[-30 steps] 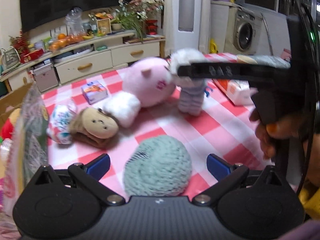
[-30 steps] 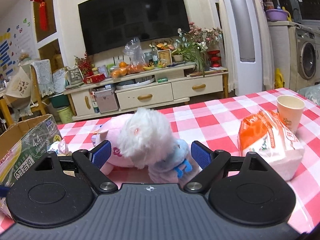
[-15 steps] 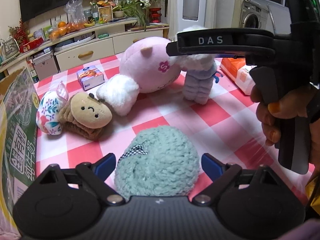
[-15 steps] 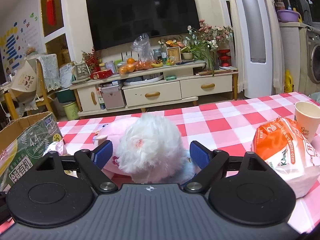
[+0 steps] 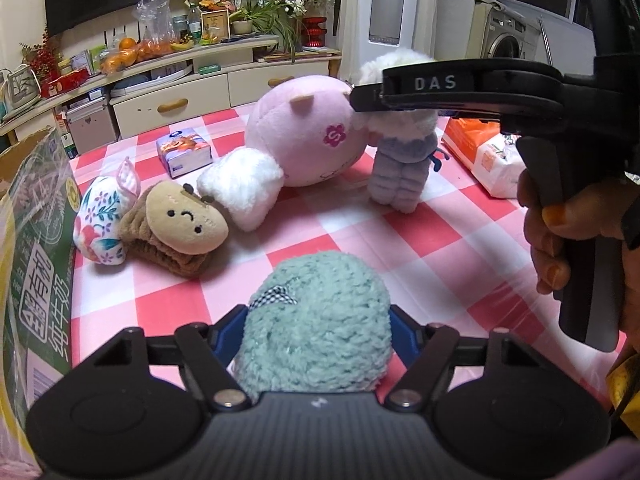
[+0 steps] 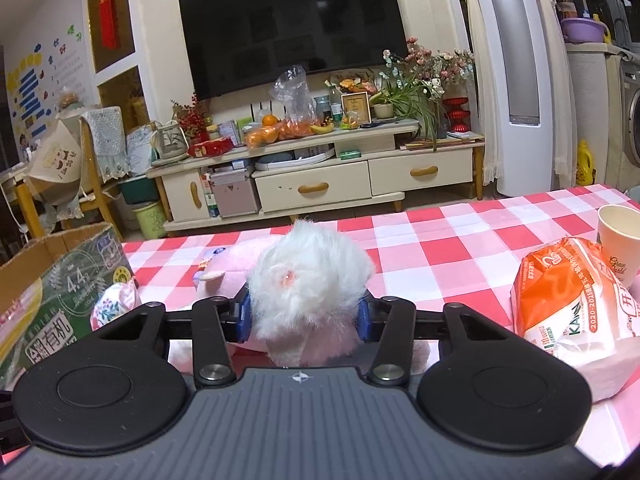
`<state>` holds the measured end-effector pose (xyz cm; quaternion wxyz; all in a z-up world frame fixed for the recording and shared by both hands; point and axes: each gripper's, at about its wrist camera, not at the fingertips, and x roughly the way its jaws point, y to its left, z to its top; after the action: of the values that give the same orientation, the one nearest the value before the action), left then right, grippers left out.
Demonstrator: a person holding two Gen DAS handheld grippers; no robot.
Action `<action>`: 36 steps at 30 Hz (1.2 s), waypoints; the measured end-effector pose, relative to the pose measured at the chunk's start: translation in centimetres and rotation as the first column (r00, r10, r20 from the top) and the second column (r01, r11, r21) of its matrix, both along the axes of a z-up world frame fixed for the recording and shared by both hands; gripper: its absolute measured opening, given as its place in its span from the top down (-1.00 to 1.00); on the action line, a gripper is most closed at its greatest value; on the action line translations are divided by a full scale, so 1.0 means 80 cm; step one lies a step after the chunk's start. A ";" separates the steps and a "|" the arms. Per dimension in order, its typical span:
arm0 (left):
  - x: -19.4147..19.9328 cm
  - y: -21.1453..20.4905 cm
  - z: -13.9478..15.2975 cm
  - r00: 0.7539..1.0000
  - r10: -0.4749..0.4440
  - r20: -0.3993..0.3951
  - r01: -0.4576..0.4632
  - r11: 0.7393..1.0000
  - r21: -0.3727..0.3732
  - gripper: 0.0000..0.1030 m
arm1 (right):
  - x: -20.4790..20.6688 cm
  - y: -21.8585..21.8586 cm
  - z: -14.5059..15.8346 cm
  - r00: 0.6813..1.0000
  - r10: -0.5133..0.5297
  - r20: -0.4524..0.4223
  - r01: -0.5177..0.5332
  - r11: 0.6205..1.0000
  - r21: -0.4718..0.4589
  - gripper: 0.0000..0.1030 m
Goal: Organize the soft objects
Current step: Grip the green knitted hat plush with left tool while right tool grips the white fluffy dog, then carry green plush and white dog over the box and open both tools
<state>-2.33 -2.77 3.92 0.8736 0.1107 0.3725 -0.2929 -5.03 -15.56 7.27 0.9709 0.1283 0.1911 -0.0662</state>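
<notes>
1. Here, the left wrist view shows the left gripper (image 5: pixel 318 334) whose blue fingers (image 5: pixel 226 336) have just been closing and now pinch the teal fuzzy ball (image 5: pixel 316 320) on the checked table (image 5: pixel 432 240).
2. Only that view shows the brown face plush (image 5: pixel 182 226) beside the floral pouch (image 5: pixel 100 220), the tissue pack (image 5: pixel 184 152) and the hand (image 5: pixel 560 236) holding the other tool.
3. The right wrist view shows the right gripper (image 6: pixel 304 316), its fingers (image 6: pixel 244 316) just closed onto the white fluffy toy (image 6: pixel 308 280), which stands against the pink pig plush (image 6: pixel 228 276).
4. Only this view shows the paper cup (image 6: pixel 618 236); the orange bag (image 6: pixel 568 304) and cardboard box (image 6: pixel 60 292) appear in both.
</notes>
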 end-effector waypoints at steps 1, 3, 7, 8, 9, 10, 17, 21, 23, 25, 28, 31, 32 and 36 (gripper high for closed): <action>0.000 0.001 0.001 1.000 0.002 0.001 -0.002 1.000 -0.004 -0.41 | -0.002 -0.001 0.001 1.000 0.000 0.004 0.000 1.000 0.008 -0.12; 0.000 0.004 0.003 1.000 0.004 0.002 -0.004 1.000 -0.015 -0.40 | -0.006 -0.005 0.004 1.000 -0.002 0.015 0.002 1.000 0.030 -0.11; -0.001 0.011 0.011 1.000 0.013 0.005 -0.013 0.999 -0.050 -0.40 | -0.017 -0.014 0.012 0.999 -0.010 0.044 0.006 0.997 0.081 -0.11; -0.001 0.013 0.014 1.000 0.016 0.007 -0.015 0.998 -0.060 -0.40 | -0.020 -0.016 0.016 0.999 -0.011 0.053 0.006 0.996 0.092 -0.11; -0.001 0.015 0.016 1.000 0.019 0.009 -0.018 0.997 -0.069 -0.40 | -0.022 -0.016 0.018 0.998 -0.011 0.060 0.005 0.995 0.099 -0.11; -0.001 0.017 0.019 1.000 0.023 0.014 -0.022 0.997 -0.080 -0.40 | -0.024 -0.016 0.020 0.998 -0.010 0.066 0.003 0.995 0.105 -0.10; 0.001 0.040 0.040 0.997 0.065 0.030 -0.060 0.986 -0.154 -0.40 | -0.033 -0.009 0.037 0.996 0.019 0.088 -0.033 0.986 0.166 -0.10; 0.002 0.056 0.056 0.994 0.092 0.055 -0.080 0.979 -0.190 -0.40 | -0.032 0.003 0.045 0.994 0.042 0.098 -0.060 0.981 0.184 -0.10; 0.003 0.064 0.064 0.992 0.110 0.069 -0.094 0.974 -0.204 -0.40 | -0.030 0.009 0.047 0.993 0.059 0.100 -0.078 0.979 0.189 -0.10; 0.005 0.075 0.072 0.988 0.131 0.086 -0.109 0.969 -0.223 -0.40 | -0.028 0.018 0.050 0.991 0.079 0.104 -0.098 0.977 0.191 -0.10; 0.007 0.093 0.086 0.981 0.165 0.102 -0.135 0.958 -0.255 -0.40 | -0.023 0.029 0.054 0.989 0.107 0.105 -0.125 0.975 0.184 -0.10; 0.010 0.112 0.098 0.973 0.200 0.117 -0.161 0.946 -0.283 -0.40 | -0.019 0.044 0.060 0.984 0.136 0.114 -0.155 0.971 0.180 -0.10; 0.011 0.119 0.101 0.969 0.214 0.121 -0.171 0.941 -0.293 -0.40 | -0.018 0.048 0.062 0.982 0.145 0.117 -0.165 0.970 0.179 -0.10; 0.016 0.144 0.110 0.955 0.265 0.129 -0.212 0.921 -0.326 -0.40 | -0.008 0.072 0.073 0.975 0.182 0.131 -0.203 0.963 0.175 -0.10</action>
<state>-1.08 8.76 12.75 0.9380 -0.0486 0.2566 -0.2280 -5.71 -9.83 13.12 0.9656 0.2036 0.1524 0.0544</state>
